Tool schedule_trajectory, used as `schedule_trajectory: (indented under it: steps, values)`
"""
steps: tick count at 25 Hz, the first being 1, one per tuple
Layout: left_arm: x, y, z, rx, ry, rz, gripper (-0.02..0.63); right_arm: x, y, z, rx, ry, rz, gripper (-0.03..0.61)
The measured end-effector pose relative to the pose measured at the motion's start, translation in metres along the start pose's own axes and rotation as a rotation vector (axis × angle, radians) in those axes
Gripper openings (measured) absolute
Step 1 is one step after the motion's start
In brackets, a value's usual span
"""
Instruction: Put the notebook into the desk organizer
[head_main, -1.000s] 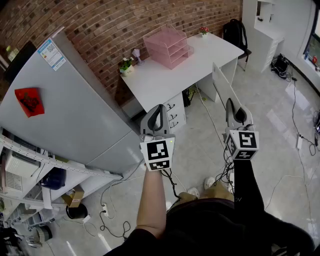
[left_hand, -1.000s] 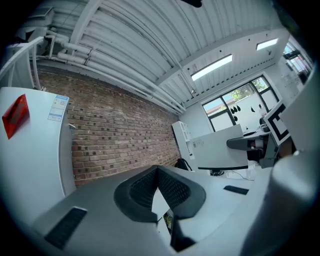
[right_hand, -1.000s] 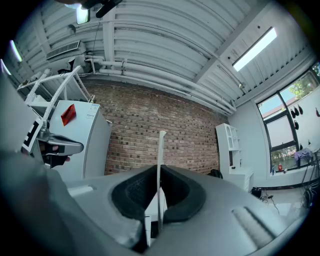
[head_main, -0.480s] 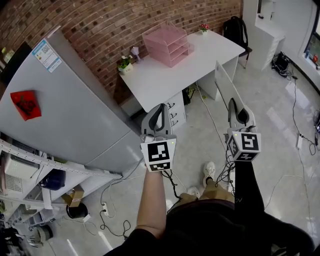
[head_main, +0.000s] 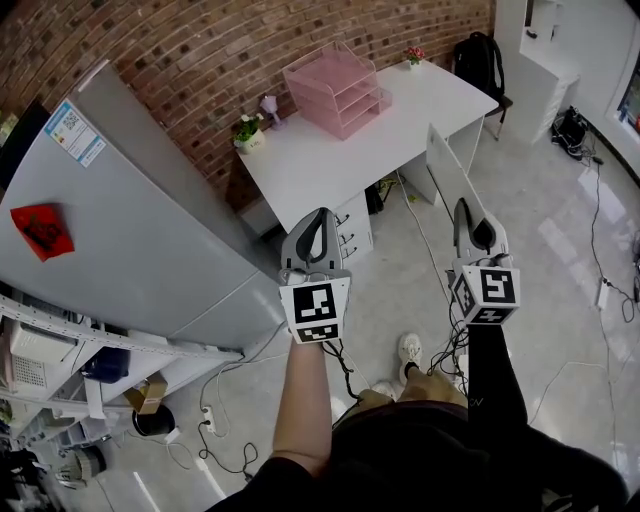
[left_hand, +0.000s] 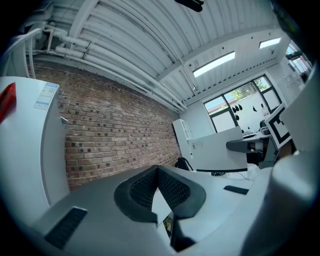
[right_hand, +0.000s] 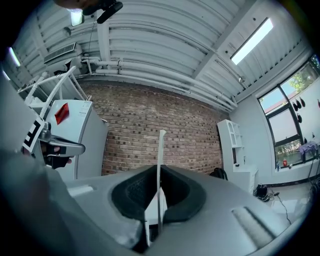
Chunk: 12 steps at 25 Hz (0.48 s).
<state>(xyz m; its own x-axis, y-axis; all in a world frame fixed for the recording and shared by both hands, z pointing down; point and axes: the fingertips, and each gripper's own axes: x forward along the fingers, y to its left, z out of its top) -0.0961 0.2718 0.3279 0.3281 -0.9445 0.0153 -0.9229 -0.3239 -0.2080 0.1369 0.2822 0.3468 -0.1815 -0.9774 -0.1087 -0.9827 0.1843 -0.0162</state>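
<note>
Head view looks steeply down on the person's two forearms at lower centre. The left hand-held gripper (head_main: 318, 225) carries nothing, and its own view shows the jaws pressed together at the tips. At centre right, the right hand-held gripper (head_main: 466, 215) is clamped on the notebook (head_main: 448, 170). This thin white slab stands on edge and juts up-frame from the jaws. In the right gripper view it shows only as a slim pale edge rising between the pads.

Beyond both grippers lies pale tiled floor (head_main: 400, 290), then the white desk (head_main: 330, 165) at upper centre. On the far part of the desk, just before the brick wall (head_main: 200, 60), sits the pink desk organizer (head_main: 335, 90), well apart from the notebook.

The notebook looks light and fairly stiff. Held at one end, its long free part may swing or droop, and a smooth cover could slip. That end grip should leave the free end to enter a tier first. The tiers look shallow and level, so the notebook likely needs laying flat.
</note>
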Motion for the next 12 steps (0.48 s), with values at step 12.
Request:
schedule_trajectory:
  steps: [12]
  values:
    - [0.118, -0.007, -0.002, 0.009, 0.027, 0.039, 0.009, 0.11, -0.064, -0.014, 0.016, 0.001, 0.054, 0.009]
